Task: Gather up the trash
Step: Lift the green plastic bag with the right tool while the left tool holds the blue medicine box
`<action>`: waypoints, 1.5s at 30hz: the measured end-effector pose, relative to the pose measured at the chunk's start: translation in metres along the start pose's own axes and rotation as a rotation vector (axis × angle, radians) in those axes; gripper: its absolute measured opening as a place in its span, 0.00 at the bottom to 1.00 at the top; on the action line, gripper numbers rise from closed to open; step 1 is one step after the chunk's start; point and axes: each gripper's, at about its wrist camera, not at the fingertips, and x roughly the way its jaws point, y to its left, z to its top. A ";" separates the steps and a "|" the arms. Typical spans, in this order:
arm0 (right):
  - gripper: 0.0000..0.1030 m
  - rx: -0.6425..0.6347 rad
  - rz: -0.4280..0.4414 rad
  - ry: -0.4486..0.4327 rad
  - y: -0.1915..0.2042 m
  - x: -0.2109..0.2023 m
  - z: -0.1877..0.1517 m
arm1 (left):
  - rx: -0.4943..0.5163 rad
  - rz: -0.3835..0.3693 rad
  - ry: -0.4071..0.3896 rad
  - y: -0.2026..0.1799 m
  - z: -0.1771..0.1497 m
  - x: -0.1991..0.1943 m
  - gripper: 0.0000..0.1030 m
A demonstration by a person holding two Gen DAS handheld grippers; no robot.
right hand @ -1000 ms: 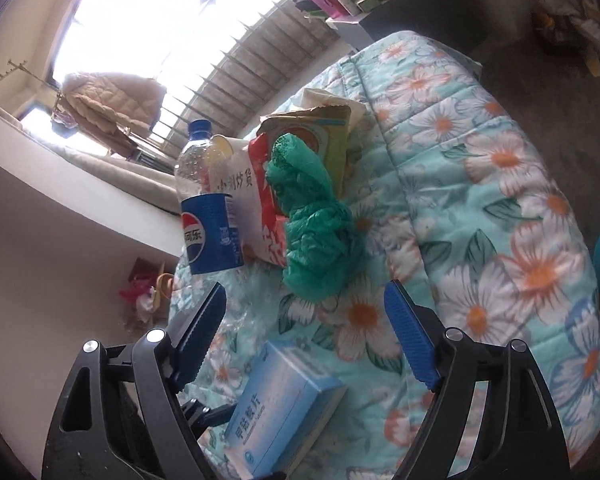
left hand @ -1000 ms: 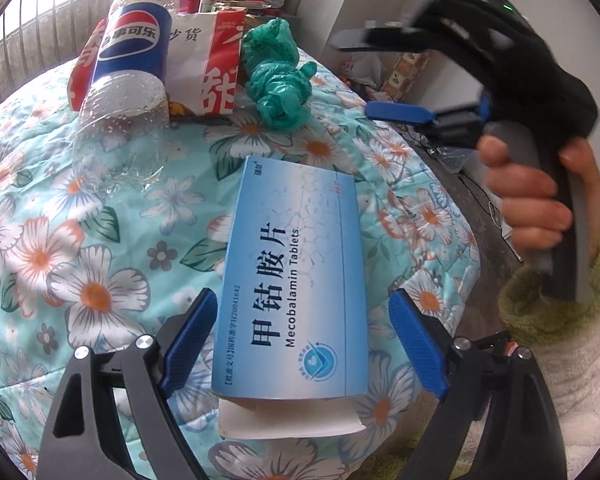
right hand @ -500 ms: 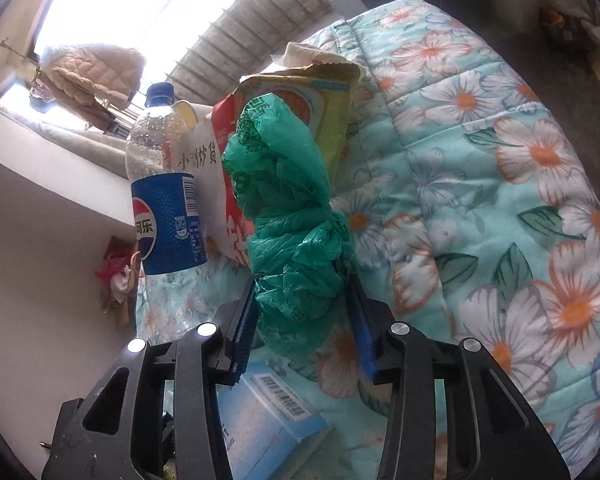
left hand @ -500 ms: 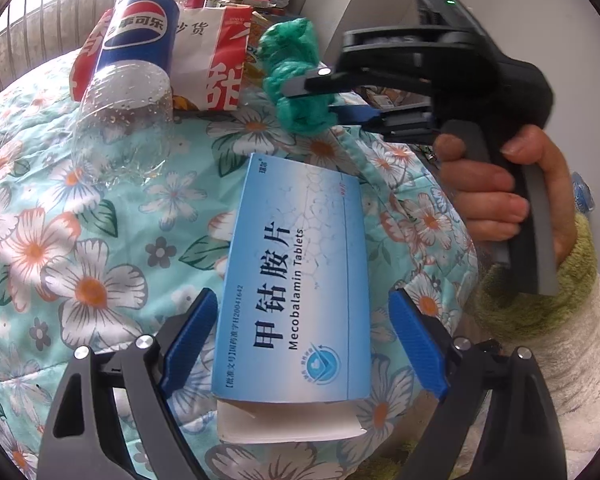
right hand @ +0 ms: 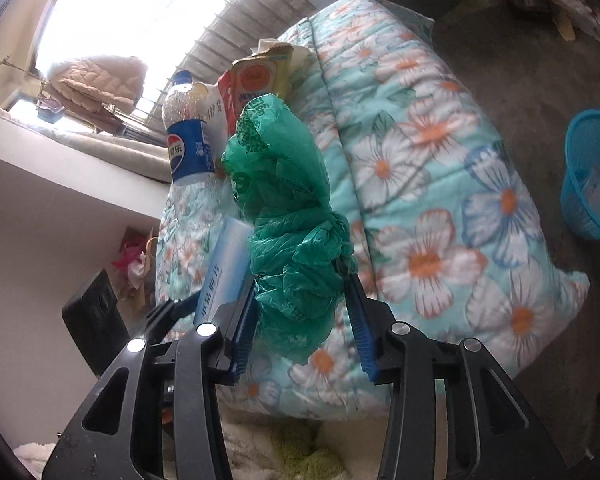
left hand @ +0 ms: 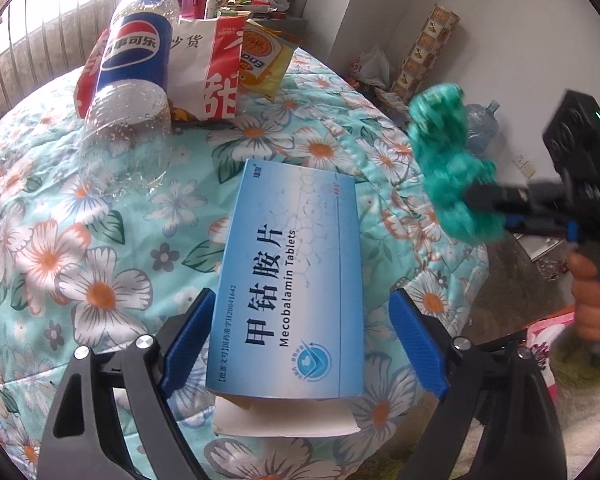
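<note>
Floral quilt (left hand: pixel 100 240): right gripper (right hand: pixel 304 324) pinching crumpled green bag (right hand: pixel 296 240), lifted clear, jaws just closed on it; left gripper (left hand: pixel 300 344) spread astride tablet box (left hand: pixel 288 280), unclamped; next, likely, carry bag to blue basket (right hand: pixel 588 184).

The tablet box (left hand: pixel 288 284) lies on the quilt (left hand: pixel 80 240), between the left gripper's (left hand: pixel 300 350) fingers. Behind it a bottle (left hand: pixel 130 80) lies against snack packets (left hand: pixel 216 68). Right of the box, off the quilt's edge, the right gripper (right hand: pixel 302 324) holds a plastic bag (right hand: pixel 288 236). A basket (right hand: pixel 592 176) stands on the floor right of the quilt.
</note>
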 end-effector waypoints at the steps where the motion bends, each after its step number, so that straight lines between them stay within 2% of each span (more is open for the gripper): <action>1: 0.40 0.003 -0.001 0.011 0.001 0.002 -0.004 | 0.003 0.011 0.002 -0.002 0.000 0.001 0.83; 6: 0.44 -0.030 -0.072 0.023 0.002 0.014 -0.017 | -0.007 0.034 0.012 -0.002 0.004 0.010 0.83; 8: 0.50 -0.045 -0.111 0.007 0.002 0.016 -0.018 | -0.016 0.056 0.016 -0.002 0.006 0.012 0.83; 11: 0.61 -0.062 -0.123 -0.021 0.004 0.013 -0.018 | -0.017 0.080 0.019 -0.004 0.008 0.018 0.83; 15: 0.66 -0.088 -0.152 -0.061 0.007 0.012 -0.017 | -0.003 0.108 0.028 -0.008 0.009 0.025 0.79; 23: 0.66 -0.084 -0.164 -0.088 0.004 0.021 -0.005 | -0.005 0.145 0.031 -0.008 0.010 0.028 0.71; 33: 0.65 -0.048 -0.182 -0.137 -0.006 0.016 0.003 | -0.007 0.144 0.019 -0.009 0.006 0.022 0.70; 37: 0.54 -0.032 -0.165 -0.136 -0.011 0.016 0.004 | -0.009 0.143 0.009 -0.010 0.005 0.019 0.70; 45: 0.42 -0.022 -0.137 -0.154 -0.013 0.010 0.003 | 0.003 0.156 -0.004 -0.013 0.005 0.015 0.69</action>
